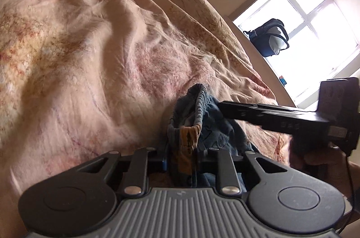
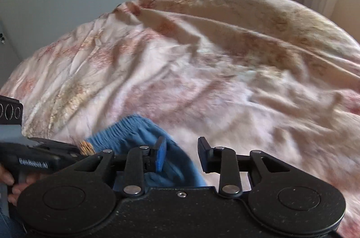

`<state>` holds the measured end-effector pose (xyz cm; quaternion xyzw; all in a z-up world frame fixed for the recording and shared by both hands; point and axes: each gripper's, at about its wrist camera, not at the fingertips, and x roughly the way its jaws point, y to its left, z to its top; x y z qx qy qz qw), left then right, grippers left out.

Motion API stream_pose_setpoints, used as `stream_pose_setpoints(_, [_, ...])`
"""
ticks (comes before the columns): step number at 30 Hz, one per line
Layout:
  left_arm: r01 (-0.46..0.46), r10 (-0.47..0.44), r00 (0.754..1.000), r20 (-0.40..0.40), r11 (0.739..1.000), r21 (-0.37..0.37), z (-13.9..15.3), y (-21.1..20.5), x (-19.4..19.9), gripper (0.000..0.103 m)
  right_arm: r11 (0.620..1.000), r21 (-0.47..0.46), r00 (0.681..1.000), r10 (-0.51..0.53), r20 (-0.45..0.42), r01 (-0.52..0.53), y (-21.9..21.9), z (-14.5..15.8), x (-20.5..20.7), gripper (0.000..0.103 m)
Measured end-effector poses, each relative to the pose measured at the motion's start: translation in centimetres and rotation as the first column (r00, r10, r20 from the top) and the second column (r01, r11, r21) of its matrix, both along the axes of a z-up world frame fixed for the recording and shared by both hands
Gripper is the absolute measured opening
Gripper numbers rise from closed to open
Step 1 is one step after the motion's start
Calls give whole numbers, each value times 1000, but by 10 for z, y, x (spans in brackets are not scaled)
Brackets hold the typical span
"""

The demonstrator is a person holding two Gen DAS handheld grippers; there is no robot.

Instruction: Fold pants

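Jaws L: left gripper [image 1: 181, 153] clamped on pants [image 1: 193, 116] waistband, lifting it.
Jaws R: right gripper [image 2: 182, 153] apart, gripping nothing; fabric beside one pad.
Bed [image 1: 90, 46]: soft base for folding.

The bed [image 2: 225, 71] spreads wide and bare of objects ahead of both views, its rumpled cover [image 1: 90, 57] rising in soft ridges that a low pass would brush; the blue pants [image 2: 139, 132] bunch at the near edge, touching the left hand-held gripper [image 1: 181, 155]; the right hand-held gripper [image 2: 182, 153] crosses close beside it, crowding that corner; a dark bag [image 1: 267, 37] hangs by the window, well apart.
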<state>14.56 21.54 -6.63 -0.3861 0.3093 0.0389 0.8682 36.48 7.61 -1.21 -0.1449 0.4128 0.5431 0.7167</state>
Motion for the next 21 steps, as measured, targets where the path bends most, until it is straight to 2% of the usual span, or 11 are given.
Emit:
stream_pose_setpoints(2, [0, 0, 1000, -3, 1000, -4, 0, 1, 0, 24, 998, -56, 999, -22, 28, 23, 11, -9, 2, 35])
stream_pose_setpoints(4, [1, -1, 1000, -4, 1000, 4, 1, 0, 0, 24, 990, -102, 994, -91, 65, 97, 17, -14, 9, 35])
stream_pose_setpoints(6, [1, -1, 1000, -5, 1000, 9, 2, -1, 1, 23, 983, -97, 985, -146, 95, 155, 17, -9, 12, 39])
stream_pose_setpoints(8, [0, 0, 1000, -5, 1000, 2, 2, 0, 2, 22, 974, -92, 969, -193, 156, 208, 12, 1, 10, 39])
stream_pose_setpoints(10, [-4, 4, 1000, -5, 1000, -7, 1, 2, 3, 22, 969, -61, 961, -229, 153, 241, 0, 16, 8, 39])
stream_pose_setpoints(12, [-23, 23, 1000, 13, 999, -28, 2, 3, -2, 19, 964, -63, 956, -246, 158, 258, -16, 30, -2, 49])
stream_pose_setpoints(14, [-34, 37, 998, 56, 997, -63, 5, 4, -6, 18, 955, -93, 948, -264, 178, 283, -36, 40, -21, 59])
stream_pose_setpoints(15, [-34, 38, 996, 77, 998, -53, 8, 2, -8, 18, 947, -113, 942, -276, 191, 301, -48, 44, -34, 61])
stream_pose_setpoints(16, [-32, 35, 995, 90, 999, -33, 12, -1, -8, 18, 941, -124, 936, -287, 202, 315, -61, 46, -48, 62])
stream_pose_setpoints(18, [-30, 26, 994, 107, 999, 30, 19, -9, -10, 18, 928, -124, 917, -314, 244, 351, -91, 47, -82, 71])
stream_pose_setpoints(21, [-35, 23, 994, 104, 993, 115, 25, -20, -10, 18, 921, -122, 872, -298, 388, 369, -123, 35, -138, 82])
